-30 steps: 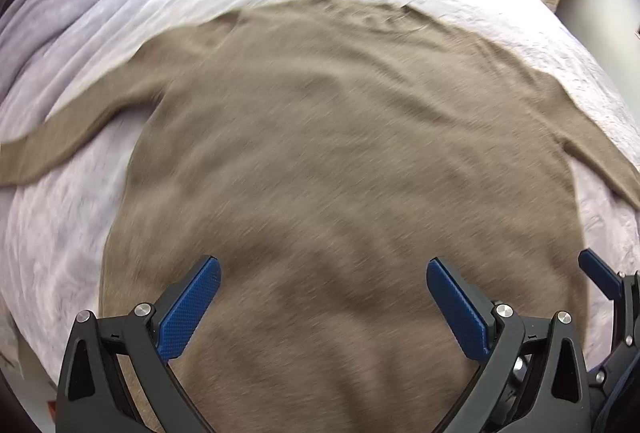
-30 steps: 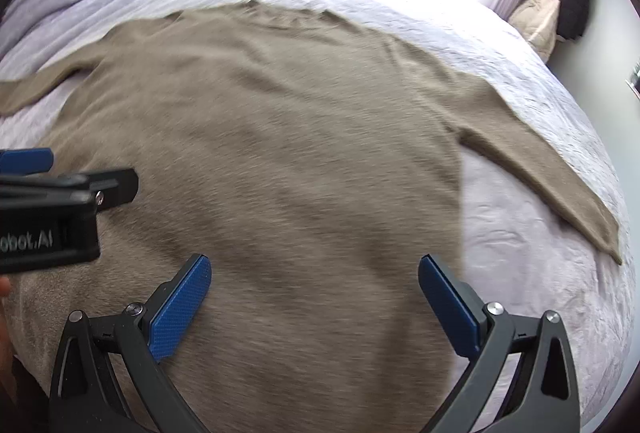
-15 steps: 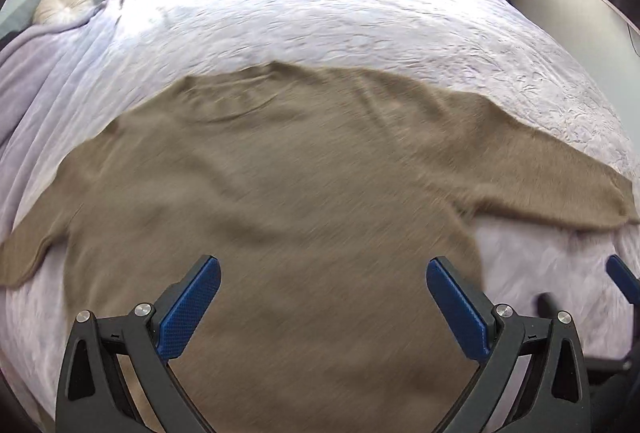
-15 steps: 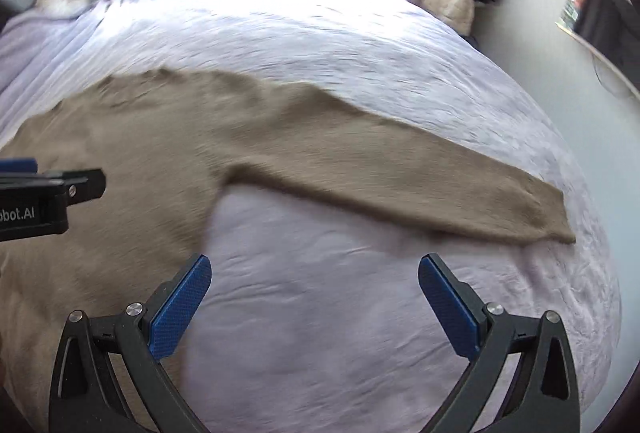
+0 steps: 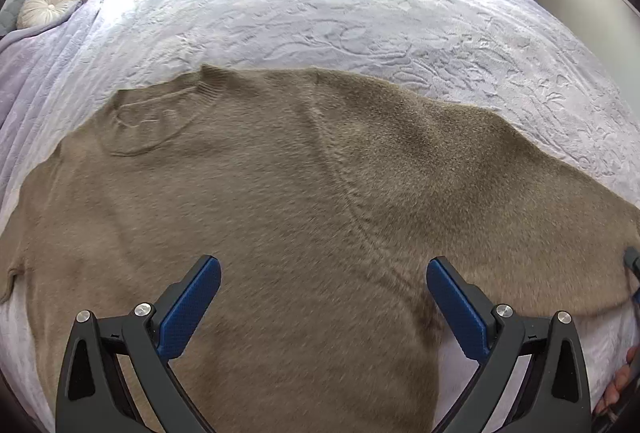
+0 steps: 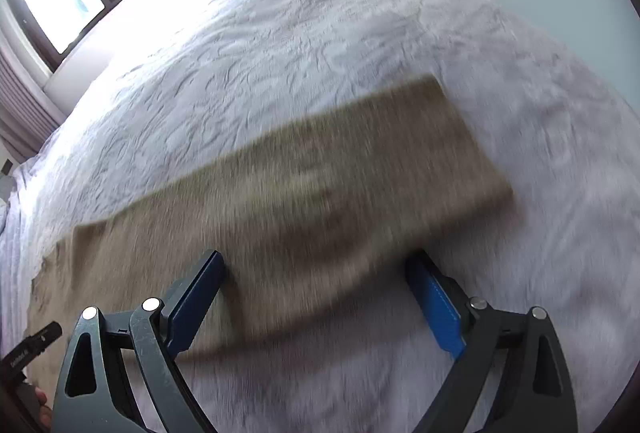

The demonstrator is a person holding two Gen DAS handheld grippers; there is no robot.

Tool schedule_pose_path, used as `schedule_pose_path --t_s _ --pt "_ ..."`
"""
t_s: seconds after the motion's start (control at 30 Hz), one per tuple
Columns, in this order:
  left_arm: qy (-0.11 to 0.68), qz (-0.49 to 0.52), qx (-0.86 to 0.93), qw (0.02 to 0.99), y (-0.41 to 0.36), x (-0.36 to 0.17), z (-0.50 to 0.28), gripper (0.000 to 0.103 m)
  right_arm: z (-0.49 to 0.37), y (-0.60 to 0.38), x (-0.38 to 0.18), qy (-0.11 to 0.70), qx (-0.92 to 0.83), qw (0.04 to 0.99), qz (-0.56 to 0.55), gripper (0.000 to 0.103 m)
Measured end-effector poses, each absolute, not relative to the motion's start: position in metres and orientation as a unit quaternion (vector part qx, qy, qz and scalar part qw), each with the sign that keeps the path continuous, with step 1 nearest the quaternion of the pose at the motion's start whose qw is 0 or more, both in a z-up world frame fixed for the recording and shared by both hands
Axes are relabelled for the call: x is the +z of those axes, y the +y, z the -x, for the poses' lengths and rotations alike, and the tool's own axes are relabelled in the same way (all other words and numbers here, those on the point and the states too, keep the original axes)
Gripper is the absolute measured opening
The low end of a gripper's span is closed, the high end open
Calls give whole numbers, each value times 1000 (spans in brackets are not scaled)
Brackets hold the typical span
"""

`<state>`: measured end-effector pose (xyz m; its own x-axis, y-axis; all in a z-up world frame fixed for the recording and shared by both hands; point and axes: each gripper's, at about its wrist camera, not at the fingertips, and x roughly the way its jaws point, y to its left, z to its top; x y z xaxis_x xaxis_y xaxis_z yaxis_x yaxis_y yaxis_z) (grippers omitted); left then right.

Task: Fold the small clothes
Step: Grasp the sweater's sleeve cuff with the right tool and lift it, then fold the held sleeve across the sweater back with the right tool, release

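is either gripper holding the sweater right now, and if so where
Nothing is held. The left gripper hangs open above the sweater; the right gripper is closing astride its sleeve, pads not yet pressing.

1. Sweater (image 5: 320, 201): tan knit, fuzzy matt nap, ribbed collar.
2. Bedspread (image 5: 360, 13): pale lilac cloth, matt, embossed crinkly pattern.
3. Left hand-held gripper (image 5: 323, 303): matt black plastic, shiny metal pins, blue dimpled pads (image 5: 188, 313).
4. Cushion (image 5: 47, 4): cream cloth, pleated.
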<state>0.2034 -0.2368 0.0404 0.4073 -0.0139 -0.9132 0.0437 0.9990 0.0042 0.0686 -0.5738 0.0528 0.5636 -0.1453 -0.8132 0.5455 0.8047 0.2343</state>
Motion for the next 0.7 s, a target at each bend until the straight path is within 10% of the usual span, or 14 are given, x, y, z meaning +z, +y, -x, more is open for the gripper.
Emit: schedule_pose_path --t_s 0.13,0.17,0.7 --pt "562 20 4 827 -239 20 -225 103 -90 -575 65 401 -215 871 -187 17" --pt "562 20 9 827 -240 17 -227 103 -90 -581 68 392 -207 874 -200 13" --pt "545 -40 -47 836 -271 27 -234 103 -62 -601 77 361 -204 875 -250 7"
